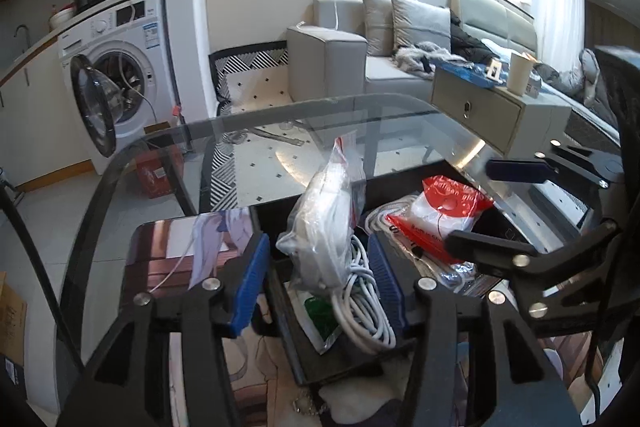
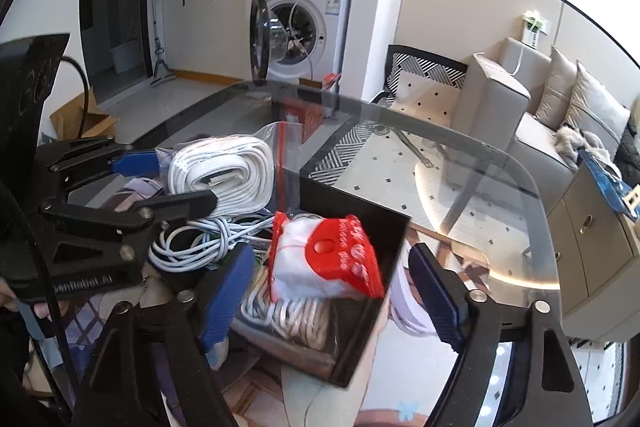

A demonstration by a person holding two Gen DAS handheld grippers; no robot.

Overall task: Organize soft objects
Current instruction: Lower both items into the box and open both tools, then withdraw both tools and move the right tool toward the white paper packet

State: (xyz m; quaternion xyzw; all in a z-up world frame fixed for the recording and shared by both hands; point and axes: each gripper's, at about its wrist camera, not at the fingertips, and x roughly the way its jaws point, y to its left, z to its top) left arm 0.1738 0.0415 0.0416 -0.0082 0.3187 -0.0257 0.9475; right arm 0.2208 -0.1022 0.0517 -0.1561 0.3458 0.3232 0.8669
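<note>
Red-and-white bag (image 2: 324,259) lies (untouched) between the right fingers (image 2: 228,291).

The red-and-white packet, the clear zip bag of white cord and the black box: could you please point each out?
red-and-white packet (image 2: 328,255): right wrist view, its red front.
clear zip bag of white cord (image 1: 328,223): left wrist view, mid-bag.
black box (image 2: 376,311): right wrist view, inner right wall.

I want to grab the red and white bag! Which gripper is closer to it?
Right. The right gripper has its open jaws on either side of the red and white bag; the left gripper is beside it, around the clear bag of white cable.
</note>
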